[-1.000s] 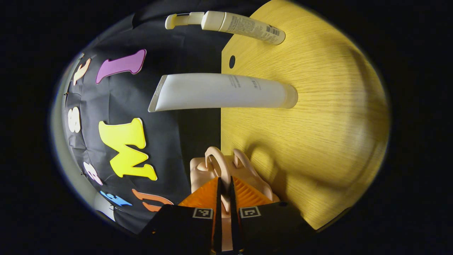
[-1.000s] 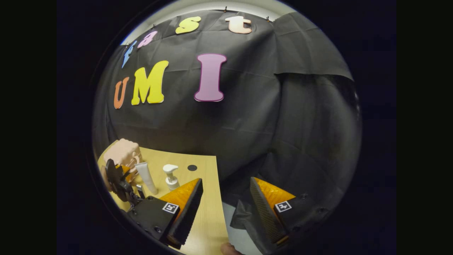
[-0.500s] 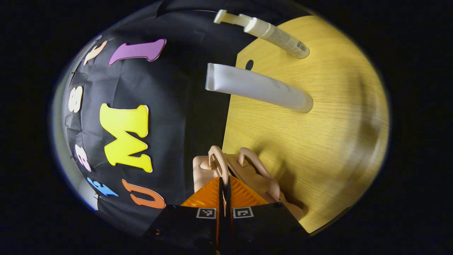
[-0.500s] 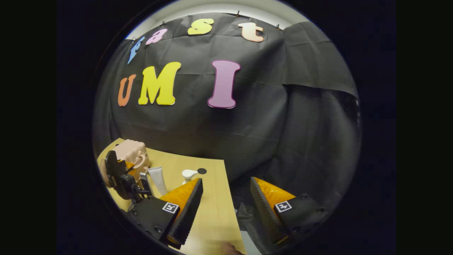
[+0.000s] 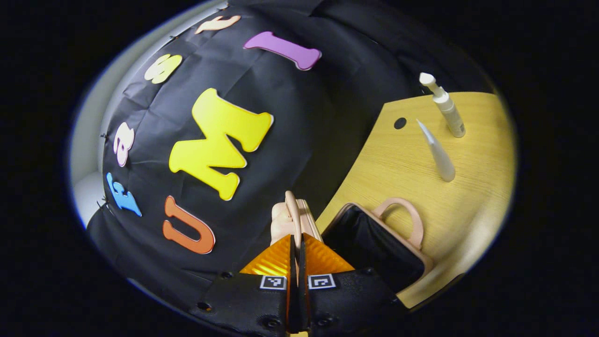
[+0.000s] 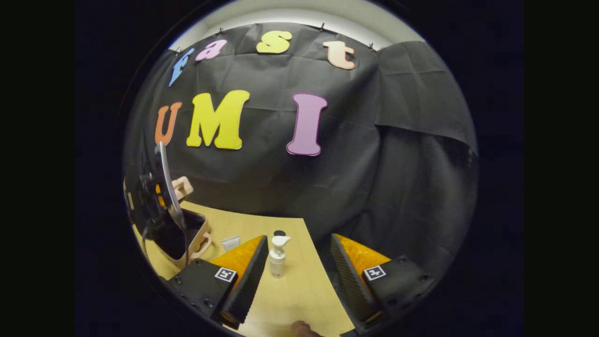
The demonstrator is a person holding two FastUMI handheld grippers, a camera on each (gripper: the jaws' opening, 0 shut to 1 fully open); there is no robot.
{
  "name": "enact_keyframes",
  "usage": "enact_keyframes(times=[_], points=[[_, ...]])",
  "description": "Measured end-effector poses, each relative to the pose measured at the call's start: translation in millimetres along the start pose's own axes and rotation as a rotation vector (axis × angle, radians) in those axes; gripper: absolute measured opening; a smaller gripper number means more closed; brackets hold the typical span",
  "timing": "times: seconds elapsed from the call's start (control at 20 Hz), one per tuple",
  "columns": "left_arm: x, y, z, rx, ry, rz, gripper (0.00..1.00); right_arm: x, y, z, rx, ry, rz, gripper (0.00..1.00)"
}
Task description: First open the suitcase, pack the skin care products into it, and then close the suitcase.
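A small peach-coloured suitcase is lying open on a light wooden tabletop, near the tabletop's back edge by the black cloth wall. Its lower half is resting flat, showing a dark lining and a looped handle pointing toward the middle of the tabletop.

In the left gripper view, the left gripper is holding the suitcase's lid raised upright. Its jaws are closed almost fully together, pinching the thin handle on the lid's edge between them.

Farther along the tabletop, toward its far corner, a white squeeze tube is standing on its cap. Just beyond it a white pump bottle is standing upright, apart from the tube. A small dark round hole is sitting in the tabletop near the back edge.

In the right gripper view, the right gripper is hovering above the front part of the tabletop with its jaws spread wide and nothing between them. The pump bottle is appearing in the gap between its fingers, standing farther off on the wood. The open suitcase is lying off to the left near the tabletop's edge, partly hidden behind the left gripper's dark body.
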State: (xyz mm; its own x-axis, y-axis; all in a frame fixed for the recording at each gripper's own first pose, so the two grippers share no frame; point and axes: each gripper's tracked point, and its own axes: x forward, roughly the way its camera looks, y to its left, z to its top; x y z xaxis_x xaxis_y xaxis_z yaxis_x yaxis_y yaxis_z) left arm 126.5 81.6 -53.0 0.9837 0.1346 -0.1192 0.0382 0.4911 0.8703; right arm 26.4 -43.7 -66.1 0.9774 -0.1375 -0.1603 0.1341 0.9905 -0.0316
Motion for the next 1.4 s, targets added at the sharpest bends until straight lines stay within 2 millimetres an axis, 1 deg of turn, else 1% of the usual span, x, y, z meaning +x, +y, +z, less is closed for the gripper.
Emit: enact_keyframes(times=[0.2,0.25,0.3,0.4,0.5,0.55,0.65,0.7,0.8,0.85,0.9,1.0,1.15,1.25,1.4], points=[[-5,70,-42,-0.112,-0.014,0.035,0.02,-13,50,11,0.005,-0.007,0.016,0.80],[-4,84,-55,-0.134,-0.018,0.030,0.02,-15,62,14,-0.005,-0.013,0.019,0.80],[-6,93,-70,-0.150,-0.022,0.021,0.02,-17,74,16,-0.015,-0.018,0.022,0.80],[-7,118,-102,-0.163,-0.017,0.032,0.03,-21,94,20,-0.021,-0.034,0.026,0.80],[-5,137,-143,-0.190,0.018,0.044,0.02,-23,114,17,-0.024,-0.027,0.030,0.80],[-1,145,-165,-0.198,0.043,0.047,0.02,-24,121,16,-0.024,-0.023,0.029,0.80],[9,153,-205,-0.210,0.088,0.049,0.03,-29,135,13,-0.027,-0.016,0.036,0.80],[13,154,-224,-0.216,0.109,0.040,0.02,-31,139,13,-0.033,-0.013,0.037,0.80],[28,154,-262,-0.211,0.132,0.016,0.03,-29,144,11,-0.049,-0.003,0.036,0.80],[30,152,-282,-0.224,0.178,0.009,0.02,-27,143,9,-0.053,0.005,0.030,0.80],[31,149,-299,-0.244,0.209,0.000,0.03,-26,141,9,-0.054,0.007,0.020,0.80],[44,138,-331,-0.277,0.253,-0.026,0.03,-23,138,9,-0.053,0.019,0.006,0.80],[59,122,-372,-0.278,0.292,-0.090,0.03,-22,136,2,-0.061,0.043,-0.007,0.80],[66,104,-402,-0.297,0.338,-0.141,0.03,-22,134,-2,-0.086,0.056,-0.015,0.80],[78,77,-428,-0.356,0.370,-0.187,0.03,-24,134,-6,-0.106,0.070,-0.014,0.80]])
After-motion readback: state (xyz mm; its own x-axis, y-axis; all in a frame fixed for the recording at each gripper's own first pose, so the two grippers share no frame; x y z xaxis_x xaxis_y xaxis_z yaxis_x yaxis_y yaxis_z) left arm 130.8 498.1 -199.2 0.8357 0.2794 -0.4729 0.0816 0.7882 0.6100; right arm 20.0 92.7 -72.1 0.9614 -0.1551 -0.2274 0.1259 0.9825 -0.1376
